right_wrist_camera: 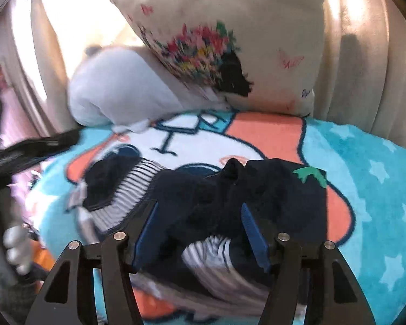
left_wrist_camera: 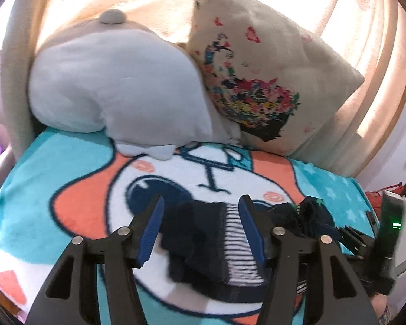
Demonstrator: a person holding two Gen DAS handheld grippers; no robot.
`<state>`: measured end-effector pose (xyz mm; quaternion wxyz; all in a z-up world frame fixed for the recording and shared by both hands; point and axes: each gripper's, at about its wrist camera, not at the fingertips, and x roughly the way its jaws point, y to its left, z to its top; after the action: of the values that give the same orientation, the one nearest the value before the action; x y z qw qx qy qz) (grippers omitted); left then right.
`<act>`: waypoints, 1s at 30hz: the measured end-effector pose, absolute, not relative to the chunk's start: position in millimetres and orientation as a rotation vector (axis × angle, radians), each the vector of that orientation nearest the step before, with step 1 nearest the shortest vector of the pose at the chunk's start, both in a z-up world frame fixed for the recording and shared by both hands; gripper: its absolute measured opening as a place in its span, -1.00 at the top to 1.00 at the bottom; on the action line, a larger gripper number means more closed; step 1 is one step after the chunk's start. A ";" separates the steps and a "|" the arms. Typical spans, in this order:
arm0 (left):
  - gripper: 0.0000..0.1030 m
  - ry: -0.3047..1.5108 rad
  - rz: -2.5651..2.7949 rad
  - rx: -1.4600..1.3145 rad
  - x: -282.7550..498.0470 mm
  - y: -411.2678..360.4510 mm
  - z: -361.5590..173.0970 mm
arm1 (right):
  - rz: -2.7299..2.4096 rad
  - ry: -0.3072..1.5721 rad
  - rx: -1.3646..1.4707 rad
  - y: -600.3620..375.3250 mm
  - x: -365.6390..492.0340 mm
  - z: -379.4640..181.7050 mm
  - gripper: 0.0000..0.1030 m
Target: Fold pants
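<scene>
Left gripper (left_wrist_camera: 201,203) gapes wide over the navy pants' (left_wrist_camera: 200,246) striped cuff, gripping nothing; right gripper (right_wrist_camera: 199,207) likewise splayed above crumpled pants on the cartoon blanket (right_wrist_camera: 365,176).

Sunlit cream curtains (left_wrist_camera: 365,54) behind a bed — cartoon blanket (left_wrist_camera: 54,168).

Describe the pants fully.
The pants are small, dark navy, soft knit, with a black-and-white striped lining showing at turned-out parts and a green patch at the right end. They lie crumpled, unfolded, on the cartoon blanket. The right tongs stand open over their middle; the left tongs stand open around the striped end. Whether either touches the cloth cannot be told.
</scene>
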<state>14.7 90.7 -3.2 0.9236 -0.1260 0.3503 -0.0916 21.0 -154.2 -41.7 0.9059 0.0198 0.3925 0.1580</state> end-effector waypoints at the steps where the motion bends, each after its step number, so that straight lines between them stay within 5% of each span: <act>1: -0.09 0.720 -0.184 -0.264 13.1 94.8 -4.2 | 0.292 0.824 0.009 -149.7 23.7 -47.1 -0.24; 3: -0.09 0.719 -0.175 -0.276 10.4 105.1 -6.2 | 0.216 0.853 -0.041 -145.5 33.2 -59.8 0.40; 6: -0.10 0.714 -0.150 -0.287 7.2 118.0 -8.3 | 0.215 0.864 0.024 -154.7 32.8 -60.7 0.64; 10: -0.10 0.709 -0.118 -0.295 6.9 130.6 -12.3 | 0.243 0.822 0.062 -154.9 20.3 -43.0 0.73; 17: -0.10 0.728 -0.119 -0.292 5.7 138.1 -20.3 | 0.330 0.921 0.071 -129.7 25.8 -69.7 0.72; 21: -0.28 0.720 -0.106 -0.272 6.1 136.6 -23.2 | 0.375 0.839 0.193 -152.4 12.9 -42.5 0.62; 30: -0.30 0.696 -0.055 -0.213 3.2 122.8 -24.2 | 0.256 0.931 0.216 -169.9 34.9 -79.8 -0.03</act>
<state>3.2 122.8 -24.2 0.9341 -0.1043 0.3403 -0.0268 34.9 -169.9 -79.8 0.8802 0.1037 0.4466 0.1228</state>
